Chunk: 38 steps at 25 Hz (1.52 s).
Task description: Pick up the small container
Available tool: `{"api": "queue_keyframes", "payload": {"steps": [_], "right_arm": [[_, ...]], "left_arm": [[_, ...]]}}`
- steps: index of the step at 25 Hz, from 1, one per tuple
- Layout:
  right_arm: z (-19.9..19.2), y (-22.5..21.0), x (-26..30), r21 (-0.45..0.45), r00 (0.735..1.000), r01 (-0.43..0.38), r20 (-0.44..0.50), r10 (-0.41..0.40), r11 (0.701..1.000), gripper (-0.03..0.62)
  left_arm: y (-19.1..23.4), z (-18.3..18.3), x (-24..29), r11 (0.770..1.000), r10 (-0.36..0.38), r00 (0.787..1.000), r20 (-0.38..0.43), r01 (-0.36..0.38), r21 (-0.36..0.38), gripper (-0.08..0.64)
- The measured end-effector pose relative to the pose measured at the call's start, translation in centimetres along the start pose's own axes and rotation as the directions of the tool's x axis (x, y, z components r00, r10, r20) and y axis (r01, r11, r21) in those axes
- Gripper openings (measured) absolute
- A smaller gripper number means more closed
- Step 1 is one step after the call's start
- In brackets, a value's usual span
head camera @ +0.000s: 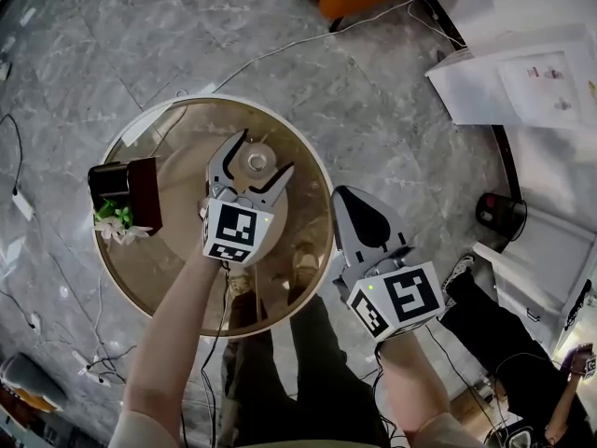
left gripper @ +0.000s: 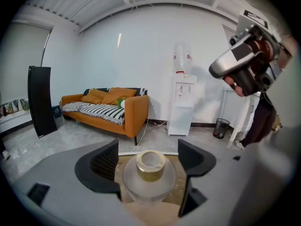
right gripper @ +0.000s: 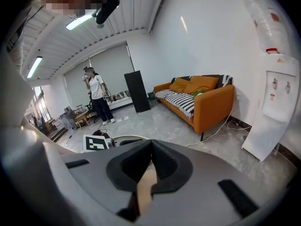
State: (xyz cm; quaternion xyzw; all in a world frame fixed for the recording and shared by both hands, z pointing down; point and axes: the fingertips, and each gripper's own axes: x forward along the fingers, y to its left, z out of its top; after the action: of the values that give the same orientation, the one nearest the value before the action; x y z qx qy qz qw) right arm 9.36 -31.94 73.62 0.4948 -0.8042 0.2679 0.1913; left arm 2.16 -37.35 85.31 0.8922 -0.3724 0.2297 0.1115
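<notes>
The small container (head camera: 256, 163) is a frosted clear jar with a gold lid, standing on the round glass table (head camera: 308, 171). My left gripper (head camera: 261, 153) is open, its jaws on either side of the jar without touching it. In the left gripper view the jar (left gripper: 149, 171) sits between the two black fingers (left gripper: 104, 161). My right gripper (head camera: 346, 194) is off the table's right edge, jaws closed together with nothing held. In the right gripper view its fingertips (right gripper: 150, 155) meet at a point.
A dark brown box (head camera: 131, 194) with white flowers and green leaves (head camera: 116, 222) stands on the table's left side. An orange sofa (left gripper: 110, 108), a water dispenser (left gripper: 182, 98) and a waste bin (left gripper: 220, 127) stand further off. A person (right gripper: 98, 98) stands across the room. Cables (head camera: 308, 40) run over the floor.
</notes>
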Motion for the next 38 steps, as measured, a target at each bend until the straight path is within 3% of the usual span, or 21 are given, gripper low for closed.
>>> {"api": "queue_keyframes", "payload": {"steps": [11,18,25,31,38], "right_arm": [[-4.4,-1.2,0.9,0.021,0.999,-0.004,-0.036,0.005,1.0,-0.005],[-5.8,-1.6,0.3,0.024,0.999,-0.008,-0.051,0.009,1.0,-0.005],[-5.8,-1.5,-0.5,0.018,0.999,0.002,-0.049,-0.002,1.0,-0.005],[-2.8,-0.9,-1.9,-0.005,1.0,0.014,-0.022,-0.014,1.0,-0.005],[4.5,2.2,-5.7,-0.07,0.999,0.004,0.043,-0.001,0.998,-0.005]], "left_arm": [[-0.3,-4.5,3.3,0.999,0.008,0.998,-0.068,-0.011,-0.048,0.367],[0.1,-4.2,3.5,0.999,0.042,0.998,-0.056,-0.044,-0.03,0.36],[-0.1,-4.1,2.4,1.0,0.019,0.995,-0.099,-0.019,0.004,0.339],[-0.7,-0.4,-0.8,0.998,-0.015,0.995,-0.095,0.02,0.06,0.339],[0.3,6.8,-7.5,0.998,-0.037,0.996,-0.084,0.042,0.057,0.337]]}}
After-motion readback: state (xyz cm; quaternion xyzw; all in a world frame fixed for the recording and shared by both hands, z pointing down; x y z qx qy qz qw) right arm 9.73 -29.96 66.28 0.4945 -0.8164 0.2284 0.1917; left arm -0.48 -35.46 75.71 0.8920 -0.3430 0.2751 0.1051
